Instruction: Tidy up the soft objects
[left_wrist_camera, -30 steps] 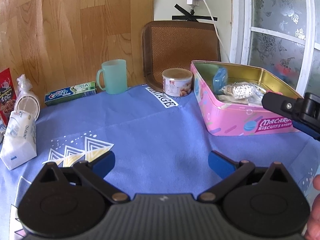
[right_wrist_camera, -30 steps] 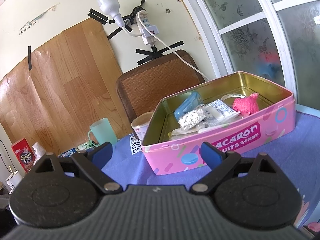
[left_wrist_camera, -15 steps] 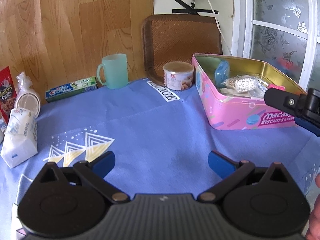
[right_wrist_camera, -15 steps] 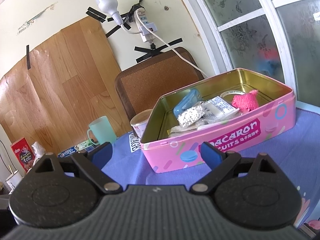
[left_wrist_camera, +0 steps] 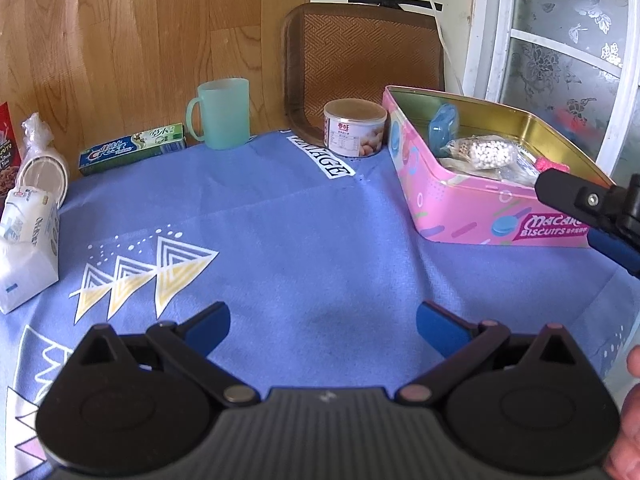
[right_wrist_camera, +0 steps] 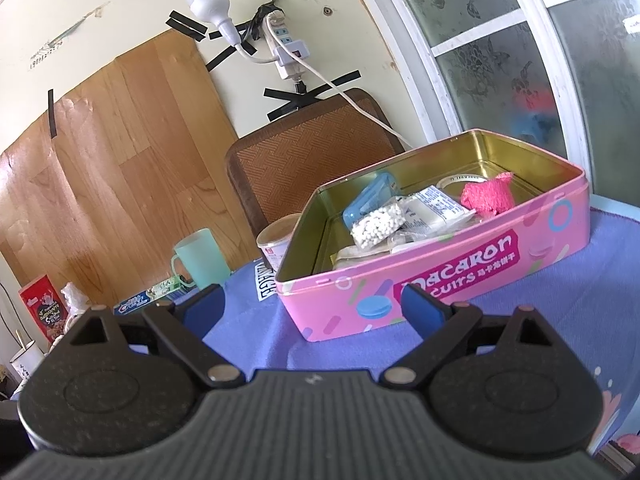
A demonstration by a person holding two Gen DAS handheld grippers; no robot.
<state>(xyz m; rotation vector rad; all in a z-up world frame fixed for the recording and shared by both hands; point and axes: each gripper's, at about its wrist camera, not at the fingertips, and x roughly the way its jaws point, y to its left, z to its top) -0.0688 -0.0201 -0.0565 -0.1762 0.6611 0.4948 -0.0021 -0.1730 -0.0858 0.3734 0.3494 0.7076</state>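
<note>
Backdrop: wood-grain panel (left_wrist_camera: 132, 40), a woven brown chair back (left_wrist_camera: 368, 56) and frosted patterned window panes (right_wrist_camera: 520, 52); a power strip (right_wrist_camera: 286, 46) is taped to the wall.
Table: covered by a blue cloth (left_wrist_camera: 320, 248) with triangle prints.
Left hand-held gripper (left_wrist_camera: 323, 322): blue-tipped fingers spread wide, nothing between them, above bare cloth.
Right hand-held gripper (right_wrist_camera: 311, 307): fingers likewise spread and empty, just in front of the pink biscuit tin (right_wrist_camera: 460, 280); its black arm shows at the right edge of the left wrist view.
Pink biscuit tin: open, lidless, at the right of the table beside the window.
Tin contents: a bag of white beads (right_wrist_camera: 378, 224), a blue case (right_wrist_camera: 368, 198) leaning on the back wall, a white printed packet (right_wrist_camera: 434, 206), a pink knitted piece (right_wrist_camera: 488, 194) at the right end.
Tissue pack (left_wrist_camera: 26, 248): white, at the table's left edge, well apart from the tin.
Back row: toothpaste box (left_wrist_camera: 132, 148), mint-green mug (left_wrist_camera: 222, 114), small round can (left_wrist_camera: 355, 126) just beside the tin's corner.
Far left: paper cups in a plastic bag (left_wrist_camera: 40, 160), and a red snack box (right_wrist_camera: 42, 312).
Person: a bit of a hand (left_wrist_camera: 630, 420) at the lower right edge of the left wrist view.
</note>
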